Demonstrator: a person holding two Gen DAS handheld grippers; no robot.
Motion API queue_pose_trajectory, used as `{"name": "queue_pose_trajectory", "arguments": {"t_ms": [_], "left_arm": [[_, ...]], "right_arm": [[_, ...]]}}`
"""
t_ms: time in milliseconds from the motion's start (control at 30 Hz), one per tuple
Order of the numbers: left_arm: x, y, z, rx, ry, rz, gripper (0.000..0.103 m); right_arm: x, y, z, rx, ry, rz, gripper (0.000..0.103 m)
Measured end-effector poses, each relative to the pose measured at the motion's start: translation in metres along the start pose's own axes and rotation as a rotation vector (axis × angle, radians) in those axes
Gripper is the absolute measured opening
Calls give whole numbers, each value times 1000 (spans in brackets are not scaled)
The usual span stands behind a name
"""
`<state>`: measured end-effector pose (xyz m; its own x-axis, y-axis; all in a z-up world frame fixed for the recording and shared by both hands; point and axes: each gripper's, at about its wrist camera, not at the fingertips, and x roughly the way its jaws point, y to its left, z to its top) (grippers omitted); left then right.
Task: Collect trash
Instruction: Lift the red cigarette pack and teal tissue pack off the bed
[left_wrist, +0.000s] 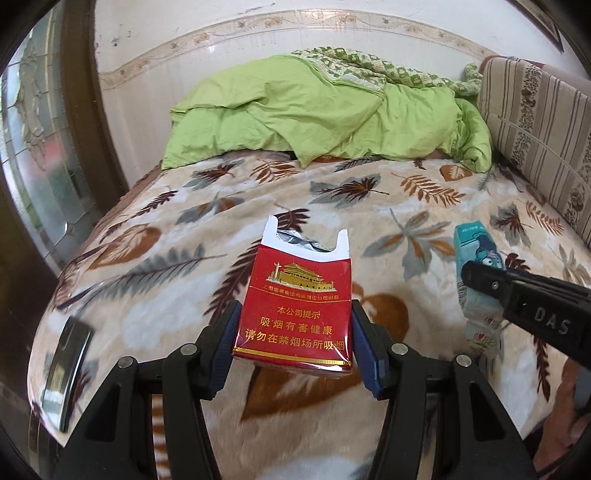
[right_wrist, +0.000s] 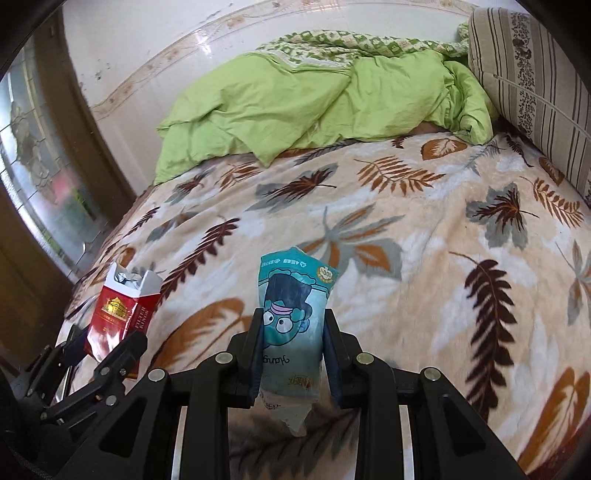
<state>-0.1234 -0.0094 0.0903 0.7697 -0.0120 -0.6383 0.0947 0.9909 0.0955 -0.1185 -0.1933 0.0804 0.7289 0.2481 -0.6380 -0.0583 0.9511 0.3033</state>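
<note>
My left gripper is shut on an opened red cigarette pack with gold print and torn foil at its top, held above the leaf-patterned bed blanket. The pack also shows in the right wrist view, with the left gripper around it. My right gripper is shut on a teal tissue packet with a cartoon face. That packet shows at the right of the left wrist view, with the right gripper on it.
A dark phone-like slab lies at the blanket's left edge. A rumpled green quilt is piled at the far end of the bed. A striped cushion stands at the right. A glass-panelled door is at the left.
</note>
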Motion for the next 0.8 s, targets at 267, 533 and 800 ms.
{"name": "queue_pose_trajectory", "arguments": {"t_ms": [267,533,800], "left_arm": [[-5,-1,-12,9,-21,17,56],[1,1,-15,4,-15,14,56],[5,3,-14,2,-12,12,56]], "right_arm": [[-14,8,-19,-46,-3,-4,30],[-10,-1,-20,-21,1,-11,31],[-8,0,-19,-26,3,-13,31]]}}
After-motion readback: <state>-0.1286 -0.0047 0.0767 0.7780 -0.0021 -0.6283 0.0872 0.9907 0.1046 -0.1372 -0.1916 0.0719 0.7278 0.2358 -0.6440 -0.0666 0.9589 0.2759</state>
